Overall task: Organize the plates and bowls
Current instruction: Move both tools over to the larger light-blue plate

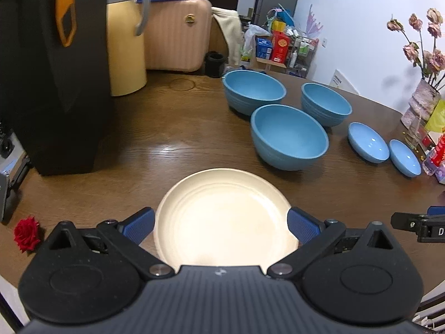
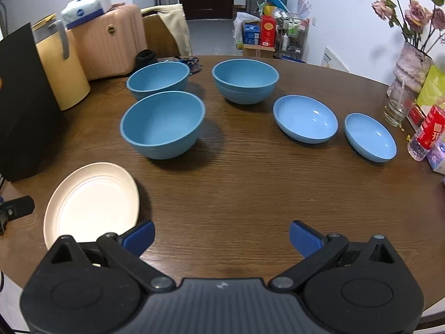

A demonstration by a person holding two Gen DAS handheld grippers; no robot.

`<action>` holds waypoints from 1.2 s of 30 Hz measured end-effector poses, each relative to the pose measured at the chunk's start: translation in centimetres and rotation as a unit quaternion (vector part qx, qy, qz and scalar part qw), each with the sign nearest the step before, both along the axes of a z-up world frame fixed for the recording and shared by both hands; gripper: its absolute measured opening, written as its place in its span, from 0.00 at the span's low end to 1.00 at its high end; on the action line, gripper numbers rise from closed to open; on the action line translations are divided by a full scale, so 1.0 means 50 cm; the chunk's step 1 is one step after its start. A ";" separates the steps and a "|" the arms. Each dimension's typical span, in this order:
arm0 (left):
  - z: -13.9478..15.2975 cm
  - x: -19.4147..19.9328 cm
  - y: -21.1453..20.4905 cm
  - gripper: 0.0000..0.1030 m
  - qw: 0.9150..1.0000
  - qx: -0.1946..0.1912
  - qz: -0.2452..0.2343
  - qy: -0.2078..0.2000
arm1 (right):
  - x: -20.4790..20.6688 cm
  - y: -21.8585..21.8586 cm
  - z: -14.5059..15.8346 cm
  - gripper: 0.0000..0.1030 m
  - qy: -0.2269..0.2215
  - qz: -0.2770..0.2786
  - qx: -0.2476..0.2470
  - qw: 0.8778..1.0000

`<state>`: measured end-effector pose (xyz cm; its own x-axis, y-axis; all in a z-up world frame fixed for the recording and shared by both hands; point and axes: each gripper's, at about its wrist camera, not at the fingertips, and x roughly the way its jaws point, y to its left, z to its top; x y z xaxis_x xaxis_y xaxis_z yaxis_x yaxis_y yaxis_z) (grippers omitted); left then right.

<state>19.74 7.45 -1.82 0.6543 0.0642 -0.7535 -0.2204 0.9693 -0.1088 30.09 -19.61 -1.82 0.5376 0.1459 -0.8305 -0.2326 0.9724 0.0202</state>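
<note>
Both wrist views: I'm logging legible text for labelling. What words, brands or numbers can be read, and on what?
"D": white letter on the right gripper at the left view's edge; the rest is cut off.
Red bottle: white characters, too blurred to read.
Tissue pack: round blue logo, unreadable.
Red box and blue box on the floor: print too small.
White card by the wall: text too small.

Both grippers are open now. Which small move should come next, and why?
Probably lower the left gripper and close it on the cream plate: its open fingers already flank the plate's rim. The right gripper is over bare table, and the blue bowls sit farther away.
</note>
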 end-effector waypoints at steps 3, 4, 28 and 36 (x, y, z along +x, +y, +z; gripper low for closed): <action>0.006 0.020 -0.028 1.00 1.000 0.002 -0.017 -0.003 | 0.008 -0.029 0.004 1.00 -0.005 -0.015 0.002 1.000; 0.009 0.026 -0.038 1.00 1.000 0.004 -0.025 -0.005 | 0.010 -0.040 0.004 1.00 -0.005 -0.025 0.003 1.000; 0.063 0.198 -0.244 1.00 0.991 0.024 -0.131 0.009 | 0.039 -0.192 -0.008 1.00 -0.020 -0.147 0.054 0.988; 0.062 0.236 -0.283 1.00 0.991 0.029 -0.133 0.013 | 0.081 -0.219 0.002 1.00 -0.029 -0.149 0.059 0.987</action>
<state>31.57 -6.67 1.28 0.6341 -0.0638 -0.7706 0.0413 0.9980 -0.0487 34.15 -30.58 -1.73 0.6166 0.0687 -0.7843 0.0590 0.9893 0.1331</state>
